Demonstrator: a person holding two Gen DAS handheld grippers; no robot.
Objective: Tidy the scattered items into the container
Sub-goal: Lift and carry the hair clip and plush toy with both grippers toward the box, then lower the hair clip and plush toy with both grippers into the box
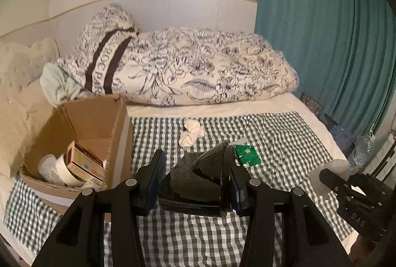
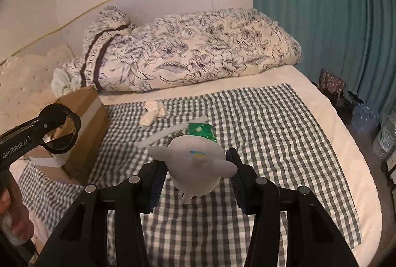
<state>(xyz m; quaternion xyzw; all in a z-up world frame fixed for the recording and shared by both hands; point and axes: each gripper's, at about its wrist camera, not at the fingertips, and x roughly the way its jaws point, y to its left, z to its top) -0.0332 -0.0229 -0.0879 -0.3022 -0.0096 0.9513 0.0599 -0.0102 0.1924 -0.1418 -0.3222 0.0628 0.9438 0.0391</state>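
Note:
My left gripper [image 1: 195, 183] is shut on a black glossy case [image 1: 198, 183] and holds it above the checkered cloth, just right of the cardboard box [image 1: 99, 116]. The box holds a small carton [image 1: 85, 163] and a white tape roll [image 1: 64, 170]. My right gripper [image 2: 195, 175] is shut on a grey plush toy [image 2: 193, 163], held above the cloth. A crumpled white cloth [image 1: 190, 134] and a green packet [image 1: 247, 154] lie on the cloth. In the right wrist view the white cloth [image 2: 152, 112], green packet [image 2: 200, 131] and a white stick [image 2: 173, 132] lie ahead.
A floral duvet [image 1: 185, 69] lies across the back of the bed. A teal curtain [image 1: 321, 32] hangs at the right. Water bottles [image 2: 386, 133] stand on the floor beyond the bed's right edge. A white pillow [image 1: 19, 74] sits left of the box.

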